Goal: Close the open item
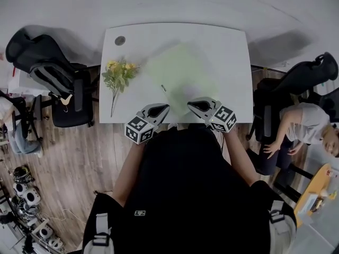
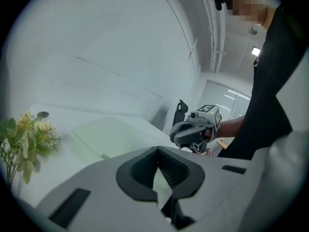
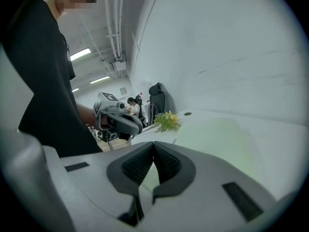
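A flat pale green folder (image 1: 180, 72) lies on the white table (image 1: 233, 52), slightly skewed; it also shows in the left gripper view (image 2: 113, 134) and the right gripper view (image 3: 217, 137). A small dark clip or tab (image 1: 163, 88) sits at its near left edge. Whether the folder's cover lies fully flat I cannot tell. My left gripper (image 1: 161, 109) hovers at the table's front edge, shut and holding nothing (image 2: 158, 166). My right gripper (image 1: 195, 106) hangs beside it, also shut with nothing between its pads (image 3: 153, 163). The two point towards each other just short of the folder's near corner.
A bunch of yellow flowers (image 1: 119, 74) lies on the table's left side, with a round cable grommet (image 1: 120, 40) behind it. Black office chairs stand at the left (image 1: 53, 73) and right (image 1: 302, 81). A seated person (image 1: 307, 123) is at the far right.
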`<state>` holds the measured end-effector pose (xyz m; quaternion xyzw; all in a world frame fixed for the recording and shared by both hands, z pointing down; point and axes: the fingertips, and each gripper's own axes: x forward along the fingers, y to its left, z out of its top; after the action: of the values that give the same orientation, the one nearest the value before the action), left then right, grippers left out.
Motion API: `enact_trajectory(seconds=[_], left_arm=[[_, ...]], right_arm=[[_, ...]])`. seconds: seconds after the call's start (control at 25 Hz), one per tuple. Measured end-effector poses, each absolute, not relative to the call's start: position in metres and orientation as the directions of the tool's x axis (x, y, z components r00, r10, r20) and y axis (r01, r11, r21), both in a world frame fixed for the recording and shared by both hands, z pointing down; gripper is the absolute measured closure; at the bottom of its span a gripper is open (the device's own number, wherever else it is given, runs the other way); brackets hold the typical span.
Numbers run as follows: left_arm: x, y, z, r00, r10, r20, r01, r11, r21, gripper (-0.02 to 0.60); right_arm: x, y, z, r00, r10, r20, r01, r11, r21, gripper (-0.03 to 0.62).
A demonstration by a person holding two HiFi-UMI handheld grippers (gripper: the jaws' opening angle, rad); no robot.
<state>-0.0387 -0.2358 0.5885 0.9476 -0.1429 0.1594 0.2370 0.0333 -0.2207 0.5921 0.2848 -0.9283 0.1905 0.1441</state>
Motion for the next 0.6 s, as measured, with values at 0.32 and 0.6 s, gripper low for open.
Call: enact_trajectory(seconds=[0.32, 0.6], left_arm=[[-0.0347, -0.2352, 0.5823, 0.918, -0.157, 0.363, -0.304, -0.867, 0.394, 0.577], [-0.036, -0.2345, 0.5778, 0.921, -0.148, 0.361, -0.293, -0.872, 0.392, 0.577]], right_arm=[[0.0345, -0.2183, 0.5929, -0.776, -0.51, 0.37, -0.615, 0.742, -0.267, 0.589], [0.0378, -0.2133, 0.5921, -0.762, -0.532, 0.369, -0.636, 0.723, -0.27, 0.589]])
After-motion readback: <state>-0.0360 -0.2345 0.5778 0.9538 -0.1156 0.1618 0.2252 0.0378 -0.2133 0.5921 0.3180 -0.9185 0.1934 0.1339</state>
